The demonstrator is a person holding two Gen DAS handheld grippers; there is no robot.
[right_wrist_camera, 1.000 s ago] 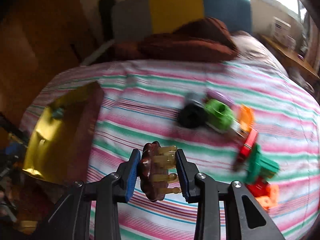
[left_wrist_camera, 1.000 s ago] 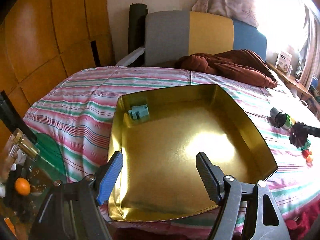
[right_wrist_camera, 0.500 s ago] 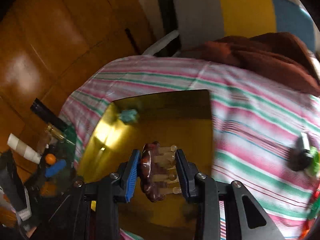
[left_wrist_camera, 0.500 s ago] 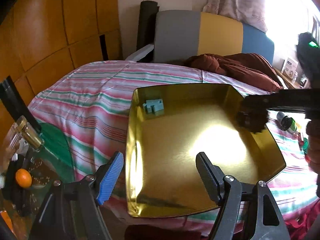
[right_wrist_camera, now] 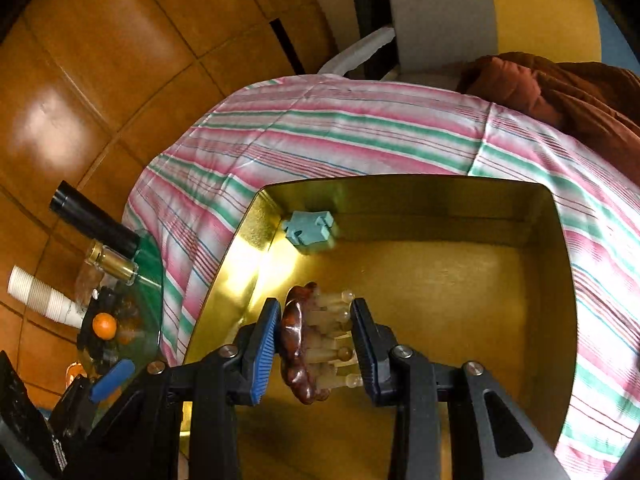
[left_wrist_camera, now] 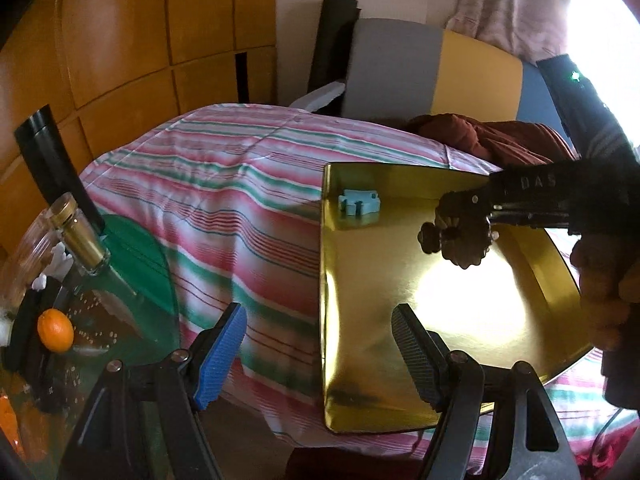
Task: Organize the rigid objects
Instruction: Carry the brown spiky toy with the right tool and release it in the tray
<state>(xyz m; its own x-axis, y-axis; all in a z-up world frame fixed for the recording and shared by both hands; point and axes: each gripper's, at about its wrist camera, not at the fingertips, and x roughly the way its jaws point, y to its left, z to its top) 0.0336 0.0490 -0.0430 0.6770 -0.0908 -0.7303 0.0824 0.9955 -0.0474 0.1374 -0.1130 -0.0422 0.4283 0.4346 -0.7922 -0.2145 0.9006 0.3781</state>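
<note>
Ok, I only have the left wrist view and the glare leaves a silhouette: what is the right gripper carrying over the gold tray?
Observer: A brown hair clip with pale teeth, clamped in the right gripper.
Operator: Which way does it sit?
Observer: Its brown back lies against the blue-padded finger, and the teeth point toward the other finger.
Operator: Anything beside the bottle on the side table?
Observer: A stack of white paper cups, lying on its side.

Both wrist views near, facing the gold tray (left_wrist_camera: 400, 400) (right_wrist_camera: 400, 200).
</note>
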